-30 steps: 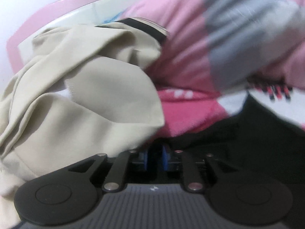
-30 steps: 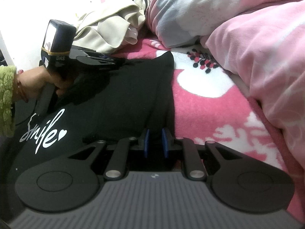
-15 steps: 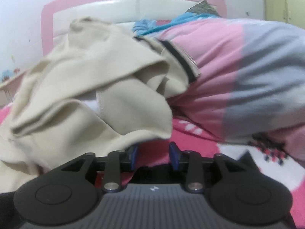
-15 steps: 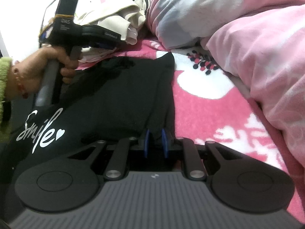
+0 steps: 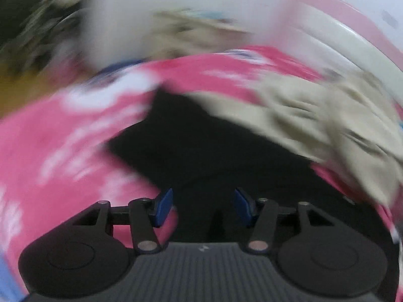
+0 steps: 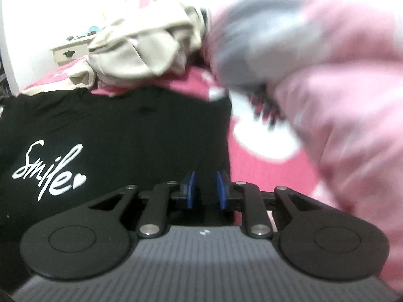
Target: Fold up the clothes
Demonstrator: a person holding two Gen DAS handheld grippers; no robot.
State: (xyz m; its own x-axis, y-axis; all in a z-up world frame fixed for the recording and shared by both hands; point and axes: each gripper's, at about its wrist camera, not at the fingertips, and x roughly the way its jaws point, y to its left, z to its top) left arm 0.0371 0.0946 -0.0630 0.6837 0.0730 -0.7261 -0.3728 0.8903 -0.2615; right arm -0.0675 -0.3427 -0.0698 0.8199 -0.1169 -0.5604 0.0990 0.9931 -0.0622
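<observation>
A black T-shirt [image 6: 121, 130] with a white "Smile" print lies flat on the pink bedspread [image 6: 254, 173]. It also shows in the blurred left wrist view [image 5: 206, 156]. My left gripper [image 5: 203, 207] is open and empty, low over the shirt's edge. My right gripper [image 6: 206, 191] is open a little, holding nothing, just above the shirt's right side. A beige garment [image 6: 141, 52] lies crumpled beyond the shirt; it also shows in the left wrist view [image 5: 327, 120].
A pink and grey duvet [image 6: 327, 75] is heaped on the right of the bed. A pink and white headboard [image 5: 340, 37] stands behind. A small white bedside table [image 6: 68, 50] is at the far left.
My left gripper let go of the shirt, opened wide and swung quickly left. My right gripper opened slightly, released the shirt and lifted. The left hand is gone from the right view.
</observation>
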